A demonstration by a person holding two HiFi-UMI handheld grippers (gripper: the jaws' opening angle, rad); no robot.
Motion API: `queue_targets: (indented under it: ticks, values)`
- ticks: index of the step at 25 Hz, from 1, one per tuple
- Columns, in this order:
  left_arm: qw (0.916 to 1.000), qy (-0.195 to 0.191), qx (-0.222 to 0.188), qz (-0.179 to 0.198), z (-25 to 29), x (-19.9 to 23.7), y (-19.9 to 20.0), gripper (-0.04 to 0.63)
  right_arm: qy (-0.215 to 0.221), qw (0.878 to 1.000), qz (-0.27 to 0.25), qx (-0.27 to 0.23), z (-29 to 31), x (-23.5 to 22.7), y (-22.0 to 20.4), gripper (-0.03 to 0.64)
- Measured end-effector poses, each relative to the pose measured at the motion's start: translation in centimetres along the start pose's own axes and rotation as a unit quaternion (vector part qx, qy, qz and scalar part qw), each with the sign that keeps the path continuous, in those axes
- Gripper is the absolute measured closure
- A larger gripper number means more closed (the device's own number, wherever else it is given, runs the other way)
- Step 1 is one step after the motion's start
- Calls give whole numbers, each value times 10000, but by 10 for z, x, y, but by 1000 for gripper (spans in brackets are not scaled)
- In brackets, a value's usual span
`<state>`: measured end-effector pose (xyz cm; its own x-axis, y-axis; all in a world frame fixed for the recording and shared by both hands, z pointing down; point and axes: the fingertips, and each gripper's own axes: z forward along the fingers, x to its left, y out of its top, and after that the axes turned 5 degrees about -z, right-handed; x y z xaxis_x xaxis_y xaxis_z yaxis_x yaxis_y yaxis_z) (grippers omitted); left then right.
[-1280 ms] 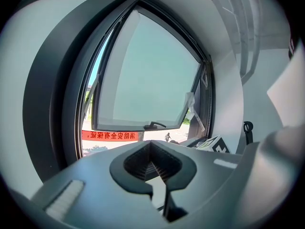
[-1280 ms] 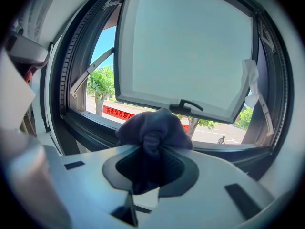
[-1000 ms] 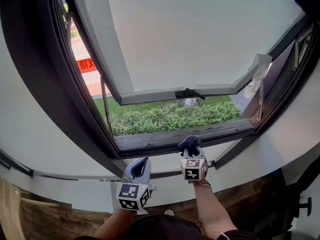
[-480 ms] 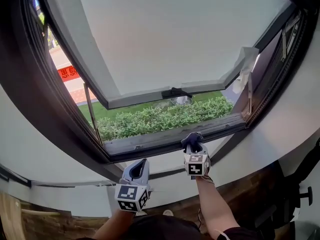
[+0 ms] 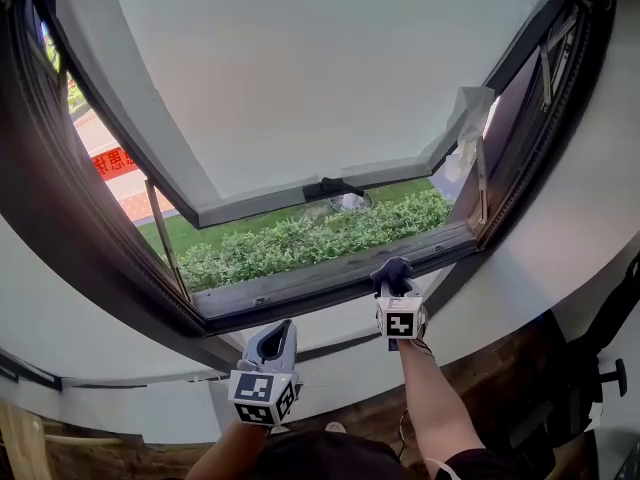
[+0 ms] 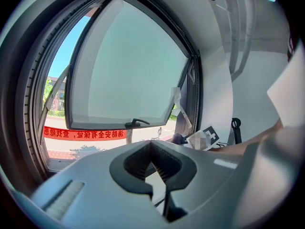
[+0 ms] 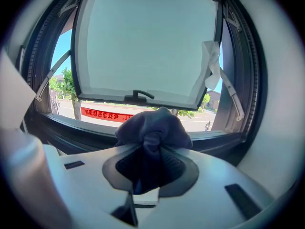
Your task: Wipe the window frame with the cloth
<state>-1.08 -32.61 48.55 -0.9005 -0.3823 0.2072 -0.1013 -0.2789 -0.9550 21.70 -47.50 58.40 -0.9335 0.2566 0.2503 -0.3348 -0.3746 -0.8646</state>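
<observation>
- The right tongs (image 7: 148, 150) are clenching a bunched dark blue-grey cloth (image 7: 153, 127), holding it up at the lower rail of the dark window frame (image 5: 300, 290); whether cloth and rail are touching cannot be told.
- The left tongs (image 5: 281, 330) are hanging lower, short of the frame, pinched together on nothing.
- The white-edged window sash (image 5: 300, 78) is standing pushed outward, with a green hedge (image 5: 300, 245) and a red banner (image 5: 108, 160) showing beneath it.
</observation>
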Motion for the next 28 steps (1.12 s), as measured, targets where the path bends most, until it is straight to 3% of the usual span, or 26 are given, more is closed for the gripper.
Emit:
queue_targets:
  ticks: [11, 28]
  values:
    - [9999, -87, 107, 46, 20, -20, -5, 588, -239, 9985, 426, 253, 10, -66, -20, 541]
    - [9999, -100, 107, -76, 53, -44, -17, 588, -565, 9959, 569, 415, 22, -154, -38, 541]
